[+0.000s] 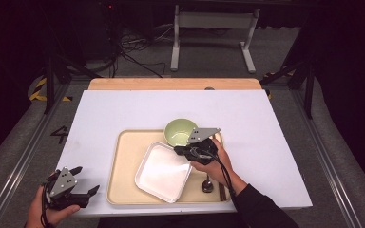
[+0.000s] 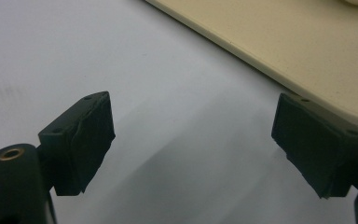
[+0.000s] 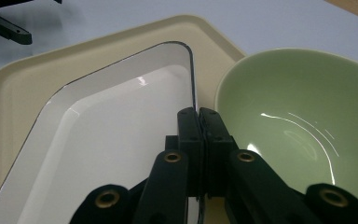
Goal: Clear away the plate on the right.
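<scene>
The left gripper (image 1: 83, 183) rests at the near left corner of the white table (image 1: 123, 109), held in the person's left hand (image 1: 52, 211). Its jaws stand spread wide, with bare table surface between them; in the left gripper view the pads (image 2: 91, 140) touch nothing, and the rim of the tray (image 2: 307, 60) runs past on the far right side.

The beige tray (image 1: 123, 161) lies on the near middle of the table, just right of the left gripper. On it, the white square plate (image 1: 164, 172) sits turned corner-on, occupying the tray's centre. The green bowl (image 1: 178, 130) stands at the tray's far edge, just beyond the plate's far right side.

The right gripper (image 1: 183, 151) is held in the person's right hand (image 1: 214, 164) over the tray's right part. Its jaws are pressed together on the raised right rim of the white square plate; in the right gripper view (image 3: 199, 122) the thin rim runs straight in between the two pads, with the plate interior (image 3: 112, 149) to one side and the green bowl (image 3: 298, 121) to the other.

A spoon (image 1: 207, 184) lies on the tray at the near right, just below the right hand.
</scene>
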Action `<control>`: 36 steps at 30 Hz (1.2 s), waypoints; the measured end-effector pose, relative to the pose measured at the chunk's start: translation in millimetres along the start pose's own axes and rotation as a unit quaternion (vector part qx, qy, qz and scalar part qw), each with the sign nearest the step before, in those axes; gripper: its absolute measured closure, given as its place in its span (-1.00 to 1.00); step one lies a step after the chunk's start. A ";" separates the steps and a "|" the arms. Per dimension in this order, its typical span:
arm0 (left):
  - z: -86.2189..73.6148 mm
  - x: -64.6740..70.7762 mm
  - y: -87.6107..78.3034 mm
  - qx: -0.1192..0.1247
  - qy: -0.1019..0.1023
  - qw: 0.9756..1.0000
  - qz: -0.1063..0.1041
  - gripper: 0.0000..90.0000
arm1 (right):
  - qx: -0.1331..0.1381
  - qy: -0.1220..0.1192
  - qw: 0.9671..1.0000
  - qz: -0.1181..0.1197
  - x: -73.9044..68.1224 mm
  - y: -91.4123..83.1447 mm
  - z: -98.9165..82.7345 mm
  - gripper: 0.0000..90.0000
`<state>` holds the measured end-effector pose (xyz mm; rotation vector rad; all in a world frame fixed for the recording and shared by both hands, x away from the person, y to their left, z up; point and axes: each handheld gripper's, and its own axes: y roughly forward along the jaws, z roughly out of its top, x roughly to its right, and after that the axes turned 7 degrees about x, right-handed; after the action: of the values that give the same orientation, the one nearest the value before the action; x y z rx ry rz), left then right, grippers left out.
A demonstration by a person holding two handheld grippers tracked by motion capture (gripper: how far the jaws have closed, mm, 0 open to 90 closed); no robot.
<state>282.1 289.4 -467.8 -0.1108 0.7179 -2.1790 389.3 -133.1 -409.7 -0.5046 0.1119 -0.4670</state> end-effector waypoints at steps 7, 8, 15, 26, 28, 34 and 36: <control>0.0 0.1 0.1 -0.001 -0.001 1.000 0.000 -0.69 | 0.001 -0.002 1.000 -0.001 -1.3 0.3 -0.1 0.96; -0.1 0.2 0.2 -0.001 -0.001 1.000 -0.001 -0.69 | 0.001 -0.003 1.000 -0.001 -1.3 0.3 -0.2 0.96; 0.2 0.0 0.3 -0.001 0.000 1.000 -0.001 -0.69 | -0.006 -0.008 1.000 -0.006 -1.0 0.9 -1.6 0.93; 0.3 0.4 0.1 -0.002 -0.001 1.000 0.000 -0.69 | 0.009 -0.011 1.000 -0.003 -4.1 -6.6 1.2 0.92; 0.3 0.2 0.0 -0.002 0.001 1.000 0.000 -0.69 | 0.008 -0.011 1.000 0.000 -4.5 -7.1 0.7 0.92; 0.1 0.7 -0.3 -0.001 -0.003 1.000 0.001 -0.69 | 0.003 -0.014 1.000 0.018 -9.4 -11.3 -1.4 0.98; 0.2 0.3 -0.6 -0.001 -0.002 1.000 0.000 -0.69 | -0.002 -0.019 1.000 0.025 -12.4 -13.6 -3.0 1.00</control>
<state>281.6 289.4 -467.4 -0.1158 0.7190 -2.1779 372.1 -139.3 -405.7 -0.5125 0.0892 -0.4089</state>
